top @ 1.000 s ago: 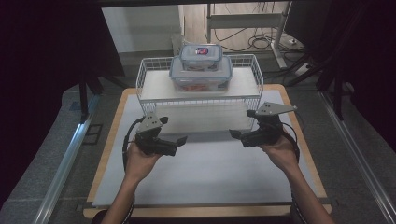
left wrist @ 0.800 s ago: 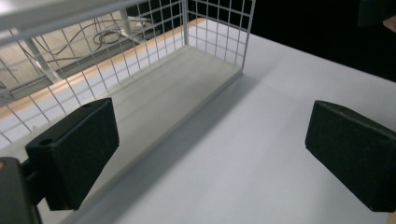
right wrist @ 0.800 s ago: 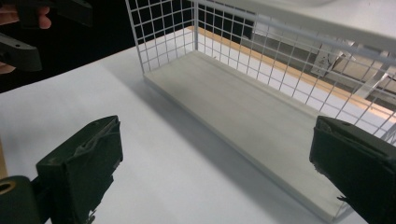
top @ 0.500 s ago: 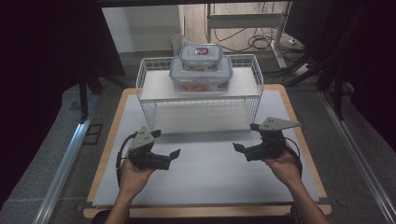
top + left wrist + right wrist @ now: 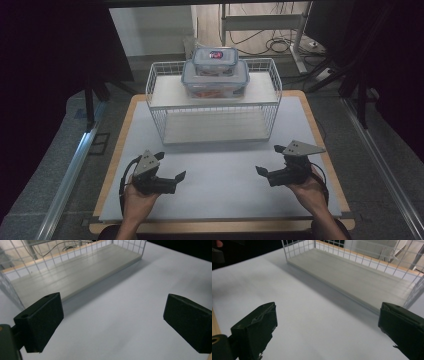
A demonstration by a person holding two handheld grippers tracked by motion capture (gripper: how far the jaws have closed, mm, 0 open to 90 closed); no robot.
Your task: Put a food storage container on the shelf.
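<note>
Both grippers low over the desk (image 5: 220, 195), near edge, well apart from each other. Left gripper (image 5: 176, 176) sits front-left, fingers spread wide, nothing between them; the left gripper view shows both black pads (image 5: 41, 321) far apart over bare white surface. Right gripper (image 5: 261, 171) front-right, same story: fingers wide apart, empty, pads (image 5: 255, 332) w/ scuffed edges in the right gripper view. Hands partly cut off by the bottom of the high view, forearms barely in.

Wire rack (image 5: 214, 102) stands at the back-centre of the desk, well apart from both grippers. On its top shelf: big food box (image 5: 215, 80) w/ a smaller box (image 5: 215, 56) stacked on it. Contents reddish, hard to make out thru the plastic. Lower shelf (image 5: 75, 275) bare board in both gripper views; rack's top is cut off there. Surroundings beyond the desk very dark, cables on the floor behind.
</note>
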